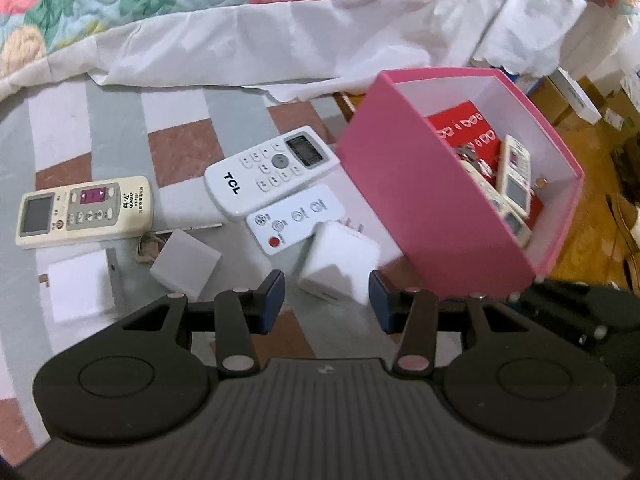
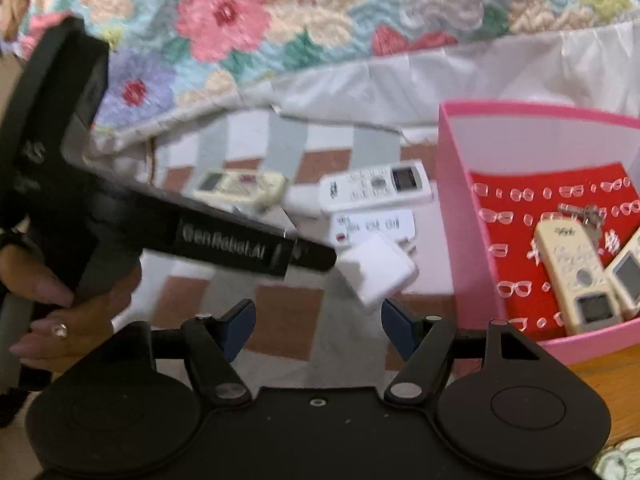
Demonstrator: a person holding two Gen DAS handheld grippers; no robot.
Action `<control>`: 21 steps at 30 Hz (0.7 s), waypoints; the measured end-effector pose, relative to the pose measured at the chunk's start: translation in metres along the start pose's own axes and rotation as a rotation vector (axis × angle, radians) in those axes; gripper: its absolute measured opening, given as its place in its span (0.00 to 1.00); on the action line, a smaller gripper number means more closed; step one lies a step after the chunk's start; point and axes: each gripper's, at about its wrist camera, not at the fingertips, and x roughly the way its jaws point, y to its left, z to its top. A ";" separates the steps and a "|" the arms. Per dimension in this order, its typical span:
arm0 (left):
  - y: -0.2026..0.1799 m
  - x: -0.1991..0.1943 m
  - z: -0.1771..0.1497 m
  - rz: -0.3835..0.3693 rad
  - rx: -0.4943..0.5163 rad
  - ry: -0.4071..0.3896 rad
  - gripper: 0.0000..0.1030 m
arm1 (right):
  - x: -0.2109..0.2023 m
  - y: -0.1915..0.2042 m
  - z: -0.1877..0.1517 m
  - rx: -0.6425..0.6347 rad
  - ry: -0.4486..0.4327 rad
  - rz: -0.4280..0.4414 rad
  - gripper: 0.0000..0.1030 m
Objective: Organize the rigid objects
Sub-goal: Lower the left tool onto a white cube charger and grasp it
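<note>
A pink box (image 1: 432, 200) stands at the right with cream remotes (image 1: 516, 176) inside; it also shows in the right wrist view (image 2: 464, 216). My left gripper (image 1: 327, 300) is open, its fingers either side of a white charger block (image 1: 340, 260), not touching it. On the checked cloth lie a white TCL remote (image 1: 268, 170), a small flat white remote (image 1: 294, 218), a cream remote (image 1: 84, 210) and two more white blocks (image 1: 186, 262). My right gripper (image 2: 318, 328) is open and empty, just below the same charger block (image 2: 376, 268). The left gripper's fingertips (image 2: 316, 258) reach that block.
A floral quilt with a white frill (image 1: 280, 40) lies along the back. Cardboard boxes (image 1: 576, 100) and wooden floor show at the far right. A small key ring (image 1: 146, 248) lies between the white blocks. The box floor is red card (image 2: 560, 208).
</note>
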 end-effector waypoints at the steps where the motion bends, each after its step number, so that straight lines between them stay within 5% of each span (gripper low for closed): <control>1: 0.004 0.005 -0.001 0.001 -0.012 -0.007 0.44 | 0.008 0.003 -0.003 -0.021 -0.001 -0.024 0.72; 5: 0.019 0.025 -0.006 -0.016 -0.062 -0.027 0.40 | 0.037 0.016 -0.014 -0.183 -0.010 -0.162 0.72; 9: 0.026 0.040 -0.007 -0.076 -0.109 -0.029 0.33 | 0.057 0.005 -0.014 -0.130 -0.014 -0.186 0.72; 12: 0.031 0.051 -0.003 -0.123 -0.205 -0.023 0.29 | 0.067 -0.007 -0.011 -0.073 -0.018 -0.154 0.71; 16: 0.024 0.050 -0.003 -0.113 -0.184 -0.014 0.26 | 0.067 -0.015 -0.011 -0.033 -0.053 -0.108 0.71; 21: 0.027 0.046 -0.016 -0.165 -0.252 0.132 0.26 | 0.062 -0.012 -0.014 -0.031 -0.038 -0.091 0.72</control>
